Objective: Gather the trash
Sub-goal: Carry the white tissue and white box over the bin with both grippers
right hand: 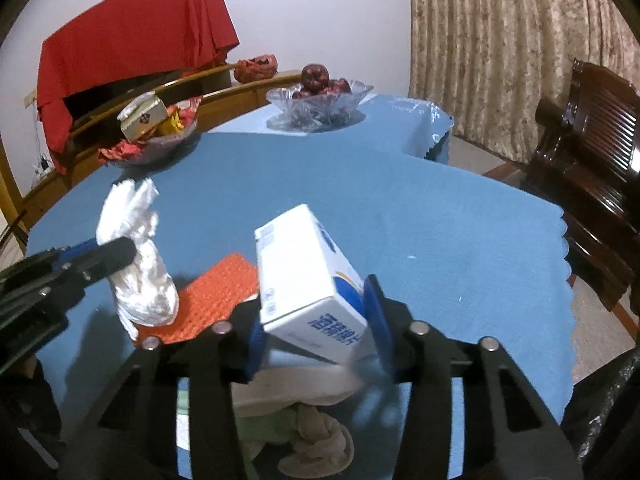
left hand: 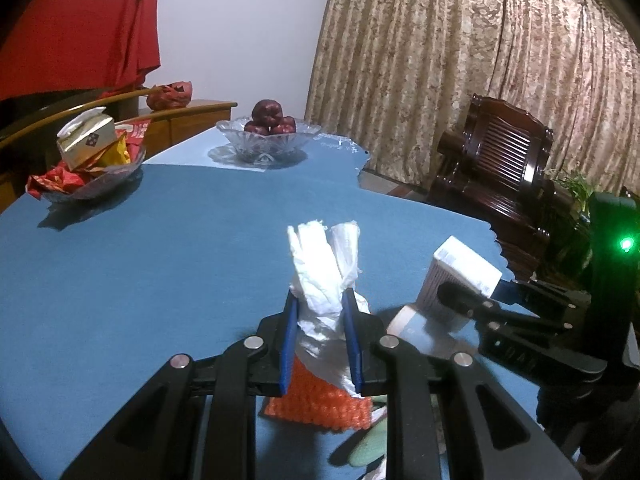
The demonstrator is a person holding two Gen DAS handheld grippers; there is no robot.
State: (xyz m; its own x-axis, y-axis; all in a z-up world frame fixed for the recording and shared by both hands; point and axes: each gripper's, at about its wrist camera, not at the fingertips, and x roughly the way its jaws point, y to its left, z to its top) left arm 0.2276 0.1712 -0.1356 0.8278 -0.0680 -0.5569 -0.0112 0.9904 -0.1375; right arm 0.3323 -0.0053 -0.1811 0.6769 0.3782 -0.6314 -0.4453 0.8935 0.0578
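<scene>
My left gripper (left hand: 320, 300) is shut on a crumpled white plastic bag (left hand: 326, 276) and holds it above the blue tablecloth (left hand: 160, 248). The bag also shows in the right wrist view (right hand: 140, 264). My right gripper (right hand: 316, 308) is shut on a white and blue cardboard box (right hand: 308, 280), tilted above the table. The box shows in the left wrist view (left hand: 456, 280) at right. An orange textured wrapper (left hand: 320, 400) lies flat under the bag, also in the right wrist view (right hand: 212, 296). Crumpled beige and green cloth or paper (right hand: 312, 440) lies below the right gripper.
A glass bowl of red apples (left hand: 268, 136) and a glass dish of snack packets (left hand: 92, 168) stand at the far side. A dark wooden chair (left hand: 500, 176) stands right of the table's scalloped edge. A wooden cabinet with a red cloth (right hand: 132, 56) is behind.
</scene>
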